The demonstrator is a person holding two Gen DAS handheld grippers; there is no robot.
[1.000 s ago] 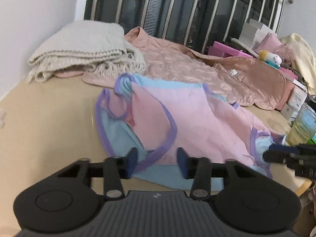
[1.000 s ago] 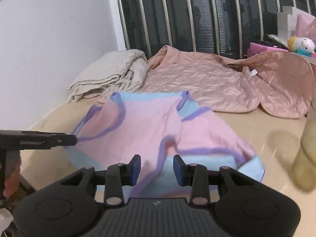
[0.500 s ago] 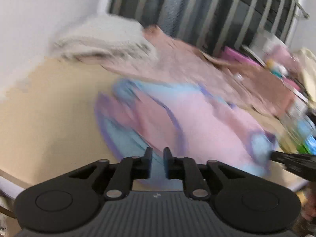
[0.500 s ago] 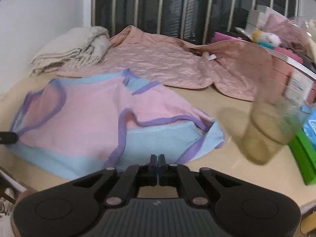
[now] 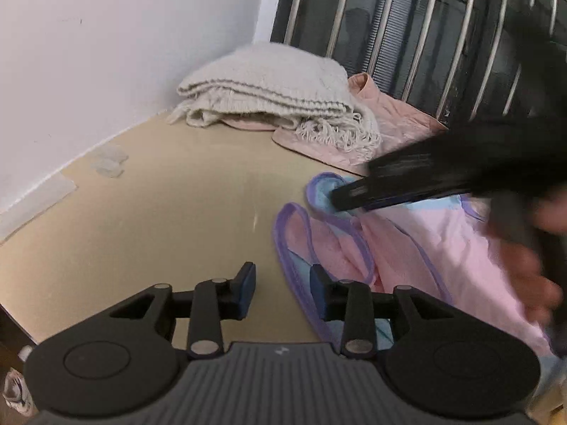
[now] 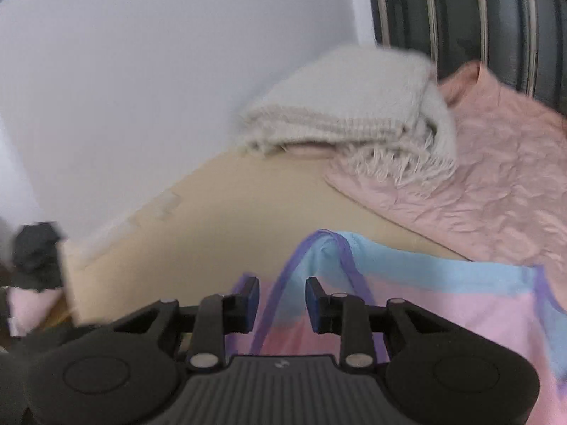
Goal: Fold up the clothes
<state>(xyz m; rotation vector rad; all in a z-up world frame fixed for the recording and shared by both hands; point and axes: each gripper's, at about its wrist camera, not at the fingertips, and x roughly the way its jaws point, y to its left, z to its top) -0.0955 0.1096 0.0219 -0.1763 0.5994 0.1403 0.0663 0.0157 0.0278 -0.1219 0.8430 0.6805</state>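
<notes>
right gripper [image 6: 280,297] swung across to garment's [image 6: 443,304] strap.

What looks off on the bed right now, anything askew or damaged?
No damage visible. The pink and blue garment lies rumpled, its purple-trimmed strap bunched up in a loop rather than flat. The cream blanket sits folded on a corner of the pink quilt. The right wrist view is motion-blurred.

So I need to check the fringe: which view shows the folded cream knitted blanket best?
The left wrist view: the folded cream knitted blanket is sharp there, layers and fringe clear. The right wrist view shows the whole blanket too, but motion-blurred.
</notes>
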